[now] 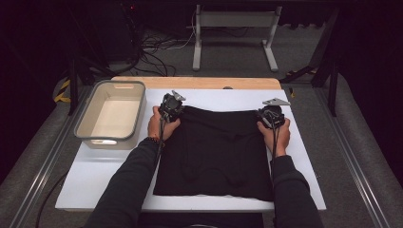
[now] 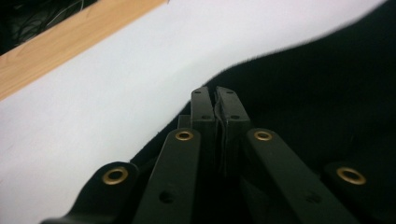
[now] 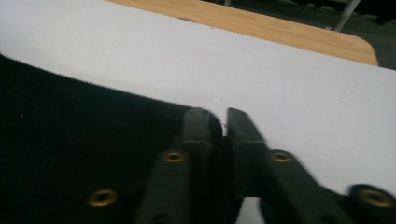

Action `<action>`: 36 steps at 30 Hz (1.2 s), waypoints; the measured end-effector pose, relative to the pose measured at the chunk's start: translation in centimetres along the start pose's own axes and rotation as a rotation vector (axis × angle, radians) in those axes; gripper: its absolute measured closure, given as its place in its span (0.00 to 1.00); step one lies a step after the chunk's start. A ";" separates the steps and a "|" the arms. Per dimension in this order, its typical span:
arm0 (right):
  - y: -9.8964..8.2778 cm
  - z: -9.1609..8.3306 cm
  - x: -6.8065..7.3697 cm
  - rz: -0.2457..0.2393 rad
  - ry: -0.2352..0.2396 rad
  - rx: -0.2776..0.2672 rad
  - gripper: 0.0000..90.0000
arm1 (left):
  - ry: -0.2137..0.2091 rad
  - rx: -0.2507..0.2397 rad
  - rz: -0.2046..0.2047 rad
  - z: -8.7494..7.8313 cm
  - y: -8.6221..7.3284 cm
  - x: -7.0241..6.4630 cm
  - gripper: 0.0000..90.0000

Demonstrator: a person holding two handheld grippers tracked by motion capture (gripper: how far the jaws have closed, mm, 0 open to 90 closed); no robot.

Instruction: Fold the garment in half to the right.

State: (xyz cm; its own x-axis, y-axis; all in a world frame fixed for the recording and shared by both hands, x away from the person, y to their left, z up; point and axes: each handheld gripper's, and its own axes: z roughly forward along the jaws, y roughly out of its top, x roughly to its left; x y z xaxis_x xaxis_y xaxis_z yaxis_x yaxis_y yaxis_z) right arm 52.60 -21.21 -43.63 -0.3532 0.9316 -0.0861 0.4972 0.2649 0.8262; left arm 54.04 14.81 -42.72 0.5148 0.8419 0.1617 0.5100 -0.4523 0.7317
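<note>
Lying flat at the frame's centre on the white surface [image 1: 294, 142], the black cloth [image 1: 216, 152] looks soft and limp; its 2 far corners are pinched by the left hand-held gripper [image 1: 171, 107] and right hand-held gripper [image 1: 271, 115], good holds.

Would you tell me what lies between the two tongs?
In the high view, the black cloth's far edge spans between the left tongs and right tongs.

We saw a cloth [image 1: 216, 154] lying flat on the table [image 1: 304, 156], reaching from mid-table to the near edge. A tub [image 1: 112, 114] stood left of it, at the table's left edge. The left gripper [image 1: 171, 107] and right gripper [image 1: 271, 115] sat at the cloth's far corners.
</note>
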 end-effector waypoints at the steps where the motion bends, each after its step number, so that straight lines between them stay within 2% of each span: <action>1: 0.0 0.0 0.1 -0.003 -0.015 0.000 0.71 | 0.045 -0.004 0.011 -0.1 0.2 -0.2 0.91; 2: 0.0 0.0 0.1 -0.003 -0.015 0.000 0.71 | 0.045 -0.004 0.011 -0.1 0.2 -0.2 0.83; 3: 0.1 -0.6 0.3 0.011 -0.003 -0.024 0.66 | 0.009 -0.016 -0.007 -0.5 0.2 -0.4 0.81; 4: 0.1 -0.9 0.4 0.009 -0.004 -0.035 0.63 | 0.006 -0.029 -0.020 -0.8 0.2 -0.4 0.77; 5: 0.2 -1.4 0.6 0.005 -0.005 -0.047 0.63 | 0.003 -0.041 -0.029 -1.2 0.0 -0.5 0.75; 6: 0.2 -2.0 0.8 0.002 0.011 -0.062 0.63 | -0.037 -0.070 -0.036 -1.7 -0.1 -0.6 0.74; 7: 0.1 -2.7 1.2 0.000 0.024 -0.083 0.63 | -0.057 -0.091 -0.035 -2.2 -0.4 -0.9 0.74; 8: -0.1 -3.5 1.6 0.002 0.038 -0.109 0.63 | -0.051 -0.109 -0.024 -2.6 -0.7 -1.3 0.73; 9: -0.1 -3.5 1.6 0.002 0.038 -0.109 0.63 | -0.051 -0.109 -0.024 -2.6 -0.7 -1.3 0.73; 10: -0.2 -4.3 2.1 0.002 0.070 -0.138 0.63 | -0.064 -0.119 0.002 -3.1 -1.0 -1.8 0.73; 11: -0.7 -5.5 3.0 -0.005 0.131 -0.165 0.63 | -0.084 -0.134 0.016 -3.7 -1.5 -2.6 0.73; 15: -1.2 -6.9 4.6 -0.038 0.198 -0.145 0.63 | -0.160 -0.166 0.060 -5.5 -3.0 -4.4 0.71; 16: -1.4 -7.2 4.9 -0.046 0.227 -0.140 0.63 | -0.160 -0.166 0.060 -5.5 -3.0 -4.4 0.71; 17: -1.6 -7.6 5.3 -0.067 0.239 -0.133 0.62 | -0.188 -0.183 0.104 -6.5 -3.8 -5.4 0.70; 19: -2.1 -8.4 6.1 -0.097 0.253 -0.133 0.62 | -0.211 -0.189 0.156 -7.4 -4.7 -6.5 0.70; 20: -2.3 -8.7 6.4 -0.107 0.280 -0.125 0.61 | -0.222 -0.195 0.179 -7.8 -5.2 -7.0 0.70; 21: -2.6 -9.0 6.8 -0.123 0.287 -0.118 0.61 | -0.222 -0.195 0.179 -7.8 -5.2 -7.0 0.70; 22: -3.0 -9.2 7.1 -0.134 0.294 -0.111 0.60 | -0.246 -0.198 0.214 -8.6 -6.1 -7.8 0.70; 26: -4.4 -9.8 8.2 -0.175 0.350 -0.050 0.56 | -0.290 -0.198 0.257 -9.9 -7.8 -9.1 0.69; 29: -5.2 -10.4 8.8 -0.185 0.359 -0.038 0.51 | -0.355 -0.198 0.271 -10.9 -8.5 -9.7 0.68; 31: -5.7 -10.7 9.3 -0.193 0.380 -0.024 0.50 | -0.378 -0.195 0.295 -11.5 -9.0 -10.1 0.65; 33: -6.2 -10.8 9.6 -0.218 0.380 0.005 0.50 | -0.410 -0.183 0.286 -11.9 -9.6 -10.4 0.62; 35: -6.6 -10.7 9.7 -0.208 0.388 0.018 0.50 | -0.430 -0.156 0.277 -12.1 -10.2 -10.7 0.54; 36: -6.8 -10.6 9.8 -0.203 0.395 0.030 0.51 | -0.440 -0.147 0.283 -12.1 -10.5 -10.9 0.53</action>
State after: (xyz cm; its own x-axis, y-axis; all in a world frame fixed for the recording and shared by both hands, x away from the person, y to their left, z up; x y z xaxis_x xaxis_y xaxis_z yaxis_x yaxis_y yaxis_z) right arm 37.35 -16.51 -44.13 -0.7192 0.6945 -0.0207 0.4072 0.4455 0.7973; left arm 34.72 13.92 -44.11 0.8739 0.4764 0.0966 0.2240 -0.5712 0.7897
